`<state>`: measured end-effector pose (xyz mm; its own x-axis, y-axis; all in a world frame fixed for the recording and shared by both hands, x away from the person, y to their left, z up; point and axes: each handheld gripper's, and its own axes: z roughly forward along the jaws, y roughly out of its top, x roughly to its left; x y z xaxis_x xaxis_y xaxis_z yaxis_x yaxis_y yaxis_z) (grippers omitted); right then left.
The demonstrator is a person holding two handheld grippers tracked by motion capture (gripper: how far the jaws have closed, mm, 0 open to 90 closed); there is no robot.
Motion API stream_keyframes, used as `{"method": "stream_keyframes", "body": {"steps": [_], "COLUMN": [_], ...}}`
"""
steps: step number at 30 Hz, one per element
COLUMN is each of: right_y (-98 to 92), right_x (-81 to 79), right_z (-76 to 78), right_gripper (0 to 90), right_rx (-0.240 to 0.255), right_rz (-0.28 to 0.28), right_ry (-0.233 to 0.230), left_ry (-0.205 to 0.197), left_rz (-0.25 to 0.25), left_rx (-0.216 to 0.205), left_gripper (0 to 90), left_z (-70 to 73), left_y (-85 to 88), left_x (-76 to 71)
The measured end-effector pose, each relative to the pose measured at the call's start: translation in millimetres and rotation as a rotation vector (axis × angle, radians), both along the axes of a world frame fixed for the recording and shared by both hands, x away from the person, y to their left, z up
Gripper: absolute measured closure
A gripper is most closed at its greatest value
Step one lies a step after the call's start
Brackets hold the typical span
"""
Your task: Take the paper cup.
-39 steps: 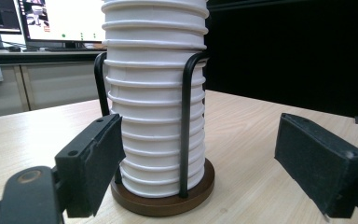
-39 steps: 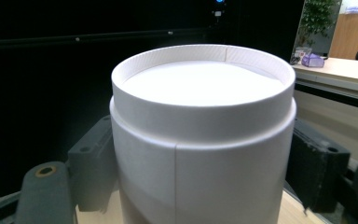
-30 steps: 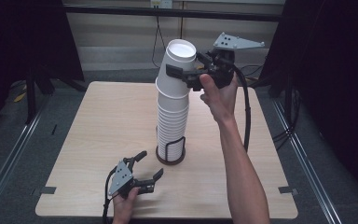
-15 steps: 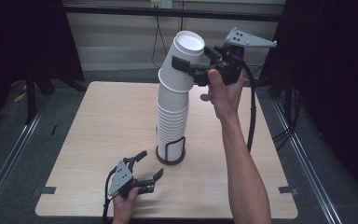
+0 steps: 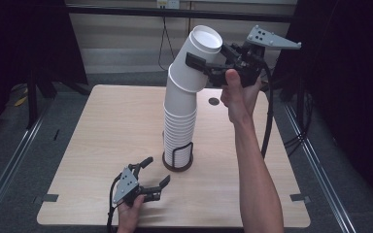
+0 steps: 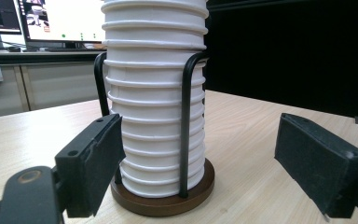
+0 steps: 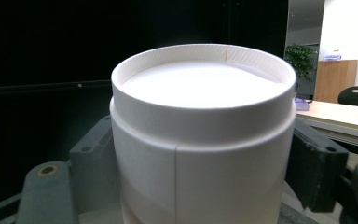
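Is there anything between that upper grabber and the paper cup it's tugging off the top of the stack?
Nothing visible. The right gripper already has its fingers pressed on both sides of the top cup, tilting it off the stack of cups. The left gripper rests on the table, open, touching nothing.

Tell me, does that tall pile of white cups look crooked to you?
Yes. The top cups lean to the right, off the line of the upright cup stack in its wire holder. The right hand-held gripper is clamped on the tilted cups, so that explains the kink. Nothing looks spilled or crushed.
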<state>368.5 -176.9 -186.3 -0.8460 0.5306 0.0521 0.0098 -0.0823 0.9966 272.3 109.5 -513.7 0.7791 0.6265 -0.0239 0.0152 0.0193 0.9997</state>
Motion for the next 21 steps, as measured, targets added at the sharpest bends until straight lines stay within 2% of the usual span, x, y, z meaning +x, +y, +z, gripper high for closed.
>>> {"method": "stream_keyframes", "body": {"steps": [12, 21], "right_y": [-12.5, -31.7], "right_x": [-5.7, -14.1], "right_z": [2.8, 1.5], "right_gripper": [22.2, 22.2], "right_rx": [0.020, 0.039], "right_rz": [-0.018, -0.043], "right_ry": [-0.001, -0.007], "left_ry": [-0.001, -0.001], "left_rz": [0.000, 0.002], "left_rx": [0.001, 0.001], "left_gripper": [15.3, 15.3], "left_z": [0.0, 0.0], "left_y": [0.1, 0.0], "left_x": [0.0, -0.1]}}
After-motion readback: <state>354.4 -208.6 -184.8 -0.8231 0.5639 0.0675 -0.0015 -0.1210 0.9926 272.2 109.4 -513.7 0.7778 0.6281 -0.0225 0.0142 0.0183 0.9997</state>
